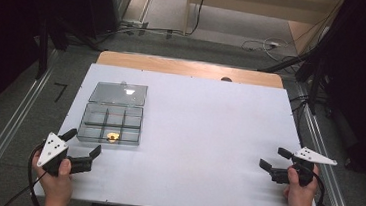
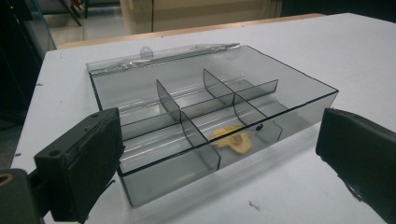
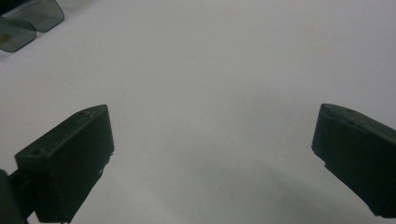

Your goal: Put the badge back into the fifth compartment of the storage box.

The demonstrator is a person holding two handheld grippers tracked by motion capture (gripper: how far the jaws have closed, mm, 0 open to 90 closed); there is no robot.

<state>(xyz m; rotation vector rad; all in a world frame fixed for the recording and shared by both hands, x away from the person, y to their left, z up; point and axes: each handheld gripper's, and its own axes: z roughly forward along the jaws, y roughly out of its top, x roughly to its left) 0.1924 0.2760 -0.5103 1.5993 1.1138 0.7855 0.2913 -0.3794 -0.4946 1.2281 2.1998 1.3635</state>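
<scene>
The left claw stood wide open and empty near the clear box, which looked light, stiff and slippery, best gripped by its thin front wall.

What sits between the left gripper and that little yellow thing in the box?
In the left gripper view, only the clear front wall of the compartment box stands between the open left gripper and the yellow piece, after some bare white table.
</scene>
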